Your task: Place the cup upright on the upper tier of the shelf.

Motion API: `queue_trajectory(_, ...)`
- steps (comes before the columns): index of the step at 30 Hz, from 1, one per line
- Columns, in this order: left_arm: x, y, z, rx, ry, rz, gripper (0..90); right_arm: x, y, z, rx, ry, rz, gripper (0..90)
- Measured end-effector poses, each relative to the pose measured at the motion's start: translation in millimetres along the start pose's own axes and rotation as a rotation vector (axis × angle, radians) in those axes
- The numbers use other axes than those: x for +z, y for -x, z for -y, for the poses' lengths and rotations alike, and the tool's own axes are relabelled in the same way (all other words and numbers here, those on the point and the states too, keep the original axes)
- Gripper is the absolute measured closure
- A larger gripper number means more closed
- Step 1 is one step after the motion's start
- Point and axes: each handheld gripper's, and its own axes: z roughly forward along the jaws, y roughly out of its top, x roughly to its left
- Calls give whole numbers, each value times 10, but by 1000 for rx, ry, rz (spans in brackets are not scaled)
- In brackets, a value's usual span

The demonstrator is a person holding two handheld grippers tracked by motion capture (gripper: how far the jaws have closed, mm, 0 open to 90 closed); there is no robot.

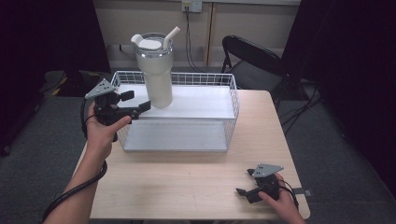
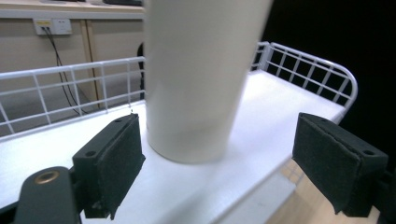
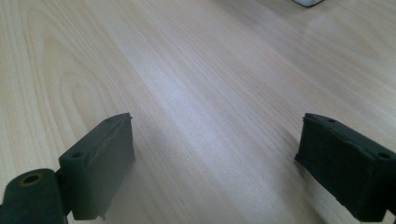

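Note:
A tall white tumbler (image 1: 156, 79) with a lid and a straw stands upright on the raised white shelf (image 1: 205, 102) inside a white wire basket (image 1: 233, 103). My left gripper (image 1: 137, 101) is open just left of the tumbler's base. In the left gripper view the tumbler (image 2: 196, 84) stands a little beyond the wide-apart pads (image 2: 112, 163), which do not touch it, and the basket's wire wall (image 2: 70, 70) runs behind it. My right gripper (image 1: 243, 182) rests low over the table's near right corner. It is open, with bare wood (image 3: 210, 93) between its pads.
The wooden table (image 1: 187, 182) ends close behind my right hand and to its right. The basket's lower floor (image 1: 173, 137) lies in front of the shelf. A black folding chair (image 1: 252, 60) stands behind the table's far right corner. A cable (image 1: 188, 37) hangs from a wall socket.

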Motion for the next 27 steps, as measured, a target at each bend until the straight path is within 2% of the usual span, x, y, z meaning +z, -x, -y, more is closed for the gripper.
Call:
queue_trajectory(2,-29,39,34,2,-2,24,155,0,0,0,0,0,0,100)
queue_trajectory(4,-43,61,55,7,-7,28,155,0,0,0,0,0,0,100)
queue_trajectory(8,-95,173,205,-11,-8,77,155,0,0,0,0,0,0,100)
queue_trajectory(14,-124,264,396,1,-9,103,155,0,0,0,0,0,0,100)
queue_trajectory(19,-97,272,591,16,-29,111,155,0,-1,1,1,0,-1,100)
queue_trajectory(27,-41,215,909,0,-50,121,156,0,-1,1,1,0,-1,100)
